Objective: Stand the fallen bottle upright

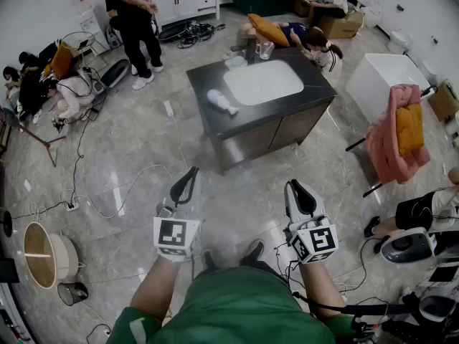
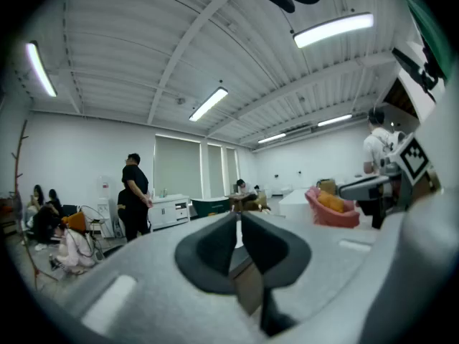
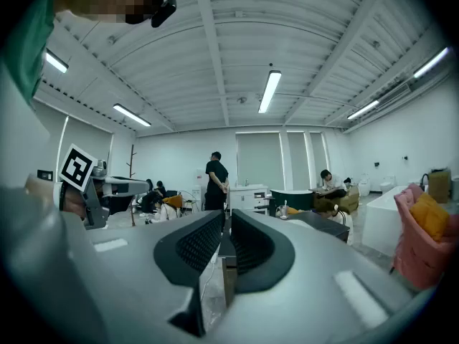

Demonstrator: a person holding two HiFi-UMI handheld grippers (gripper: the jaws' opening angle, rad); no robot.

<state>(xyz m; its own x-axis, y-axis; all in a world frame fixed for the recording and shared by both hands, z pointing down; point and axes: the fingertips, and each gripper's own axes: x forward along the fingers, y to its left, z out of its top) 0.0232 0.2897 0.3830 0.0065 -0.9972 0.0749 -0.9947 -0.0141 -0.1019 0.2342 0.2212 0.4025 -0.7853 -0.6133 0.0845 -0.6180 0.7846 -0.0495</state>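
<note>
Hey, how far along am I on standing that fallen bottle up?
Nothing is done yet: the bottle lies on its side on the dark counter. Nothing is in hand: the left gripper and right gripper are shut, empty, far from it. Left: approach, grasp, stand it up.

Bottle (image 1: 221, 101): small, whitish; fallen, lying on its side; on dark countertop (image 1: 208, 84), just left of white oval basin (image 1: 263, 82).

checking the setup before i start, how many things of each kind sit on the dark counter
white plastic bottle lying on its side: 1
clear glass jug with a handle: 1
small pale item beside the jug, unclear: 1
white oval basin set into the top: 1
total: 4
</note>
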